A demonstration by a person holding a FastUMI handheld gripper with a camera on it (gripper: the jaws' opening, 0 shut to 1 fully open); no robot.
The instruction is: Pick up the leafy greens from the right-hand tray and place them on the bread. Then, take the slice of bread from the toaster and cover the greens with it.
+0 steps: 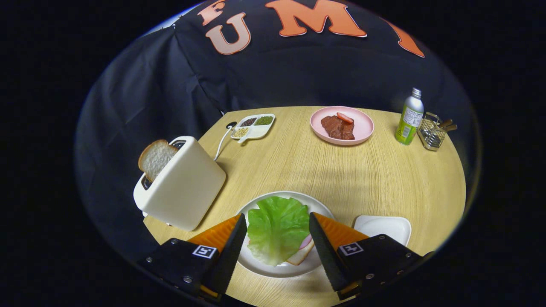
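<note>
**Lettuce on the plate, toast waiting in the toaster**

A pale wooden surface (pixel 324 170) stands before a black cloth wall, laid out with kitchen items. Nearest the camera sits a white plate (pixel 260 260), and on it lies a lettuce leaf (pixel 277 228), its long axis running from the tool's end away toward the far side of the surface, broad ruffled edge farthest off and narrower end closest. The leaf covers most of a slice of bread (pixel 302 256); only one corner of the slice peeks out under the leaf's right edge, along with a sliver of something pink.

The tool (pixel 277 226) hangs over the plate, level and pointing straight ahead, its two fingers spread wide with the leaf lying in the gap between them. Neither finger presses on the leaf; whether the tips touch the plate cannot be told.

To the left of the plate stands a cream toaster (pixel 181 185), turned at an angle, with a second slice of bread (pixel 154 158) rising from its slot and leaning a little to the left. A white cord (pixel 221 143) trails from behind it. Just right of the plate rests a small white tray (pixel 386 226). Farther back are a divided dish of beans and grains (pixel 253 127), a pink plate (pixel 362 123) with meat, a bottle (pixel 409 117) and a wire basket (pixel 433 132).
</note>
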